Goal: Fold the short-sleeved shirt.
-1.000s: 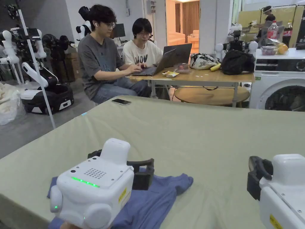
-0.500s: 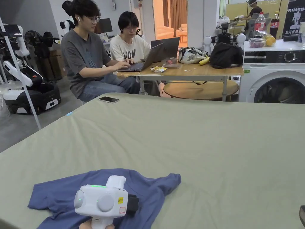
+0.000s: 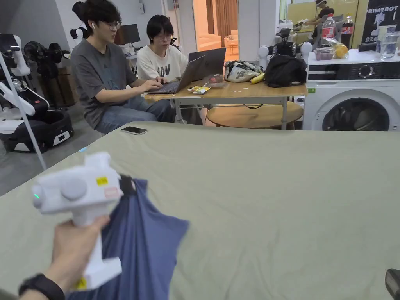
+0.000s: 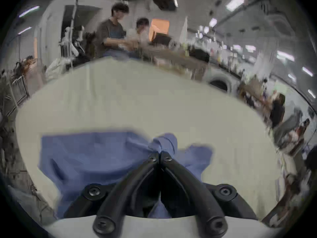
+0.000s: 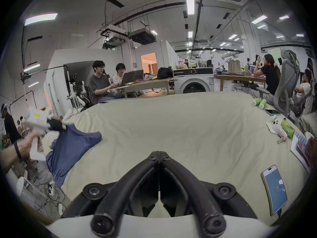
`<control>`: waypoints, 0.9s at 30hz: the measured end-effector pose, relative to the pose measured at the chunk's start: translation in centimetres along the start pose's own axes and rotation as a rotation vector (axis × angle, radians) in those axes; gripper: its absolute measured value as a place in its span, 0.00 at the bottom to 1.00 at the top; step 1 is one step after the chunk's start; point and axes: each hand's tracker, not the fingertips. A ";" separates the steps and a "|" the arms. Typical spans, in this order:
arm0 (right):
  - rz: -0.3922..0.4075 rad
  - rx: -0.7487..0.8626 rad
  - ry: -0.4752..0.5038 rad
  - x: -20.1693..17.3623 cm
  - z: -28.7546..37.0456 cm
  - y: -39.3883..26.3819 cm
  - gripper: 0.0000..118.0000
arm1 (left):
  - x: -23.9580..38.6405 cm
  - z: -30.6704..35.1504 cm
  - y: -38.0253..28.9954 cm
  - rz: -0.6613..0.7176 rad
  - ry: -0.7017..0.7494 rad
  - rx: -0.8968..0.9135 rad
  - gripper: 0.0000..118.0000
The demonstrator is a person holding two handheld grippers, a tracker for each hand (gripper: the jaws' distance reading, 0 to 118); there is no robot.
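Shirt (image 3: 144, 238) hangs pinched in raised left gripper (image 4: 159, 153) — fingers (image 4: 152, 159) closed.

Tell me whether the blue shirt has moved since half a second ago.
Yes. The blue shirt has been lifted off the green table cover and now hangs from the left tongs.

Blue short-sleeved shirt (image 3: 144, 238) hangs bunched, lifted above the bed's near-left edge.

Matt blue cloth shirt (image 3: 144, 238) hangs above a matt, wrinkled cloth-covered table (image 3: 265, 187).
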 end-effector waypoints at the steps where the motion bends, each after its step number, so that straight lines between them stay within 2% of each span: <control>1: 0.001 0.009 -0.003 0.1 0.3 0.2 0.00 | 0.6 1.3 2.8 -0.010 0.017 0.068 0.00; 3: 0.011 0.031 -0.027 0.5 0.9 0.7 0.00 | 3.0 3.6 8.8 -0.122 0.057 0.189 0.00; 6: -0.004 0.061 -0.055 1.3 1.8 1.4 0.00 | 7.7 4.9 14.0 -0.253 0.018 0.247 0.00; 10: -0.024 0.082 -0.085 2.6 2.6 2.1 0.00 | 15.3 1.8 12.8 -0.395 -0.012 0.230 0.00; 12: -0.019 0.083 -0.101 3.2 3.2 2.2 0.00 | 18.8 -1.5 8.5 -0.369 -0.073 0.132 0.00; 15: -0.021 0.080 -0.120 4.0 4.2 2.3 0.00 | 24.7 -5.6 0.5 -0.321 -0.280 0.041 0.00; 19: -0.038 0.101 -0.146 5.3 6.1 2.3 0.00 | 34.6 -8.5 -11.8 -0.383 -0.517 -0.167 0.00; 23: -0.062 0.108 -0.197 6.9 7.9 2.4 0.00 | 43.2 -7.6 -22.9 -0.309 -0.774 -0.425 0.00; 27: -0.057 0.111 -0.262 8.4 10.3 2.1 0.00 | 47.0 -4.2 -29.3 -0.306 -0.938 -0.520 0.00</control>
